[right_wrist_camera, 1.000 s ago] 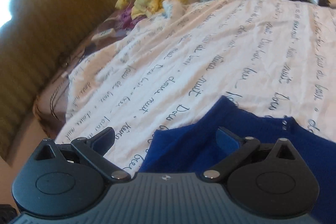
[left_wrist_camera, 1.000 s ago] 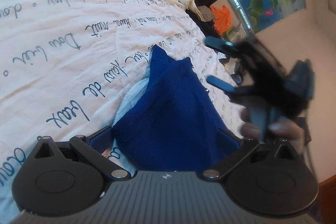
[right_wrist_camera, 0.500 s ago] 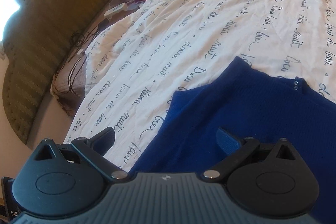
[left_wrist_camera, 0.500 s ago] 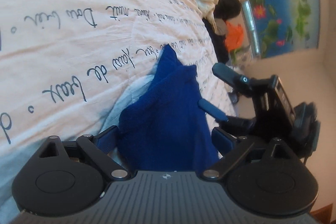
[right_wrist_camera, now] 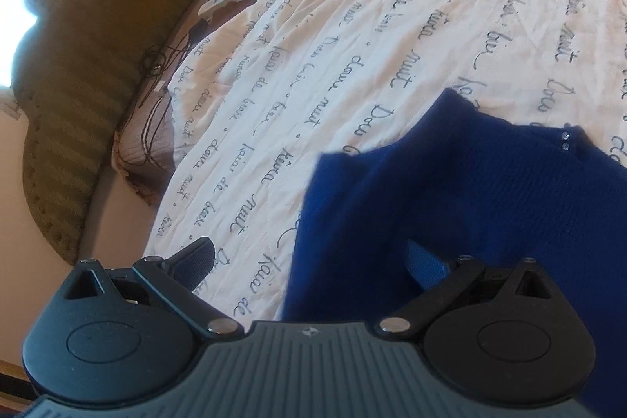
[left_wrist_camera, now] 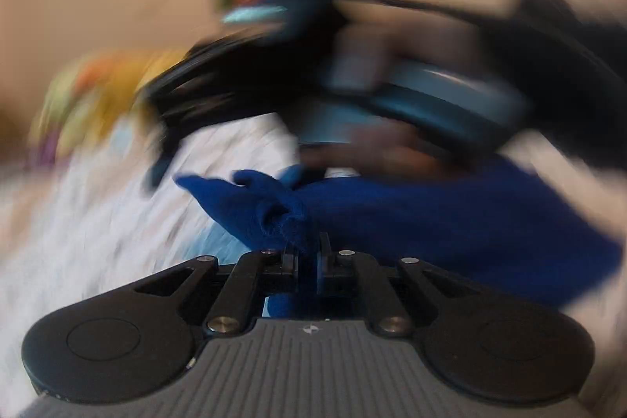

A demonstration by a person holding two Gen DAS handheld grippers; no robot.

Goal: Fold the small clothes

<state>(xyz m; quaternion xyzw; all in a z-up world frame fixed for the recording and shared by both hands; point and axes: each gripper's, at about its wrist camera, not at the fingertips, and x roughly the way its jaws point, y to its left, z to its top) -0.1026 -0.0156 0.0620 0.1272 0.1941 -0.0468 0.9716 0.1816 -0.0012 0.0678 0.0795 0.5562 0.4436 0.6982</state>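
Left gripper jaws have just closed, pinching a bunched edge of the blue garment, which lies on the bed. Right gripper jaws open, straddling its edge. Risk: thin pinch slips, fold skews. Left view is blurred; only the right shows the garment's layout.

My left wrist camera sits just behind its fingers, close on the blue knit garment, blurred, facing the wall. My right one angles down across the bedsheet toward the headboard. Both share that garment.
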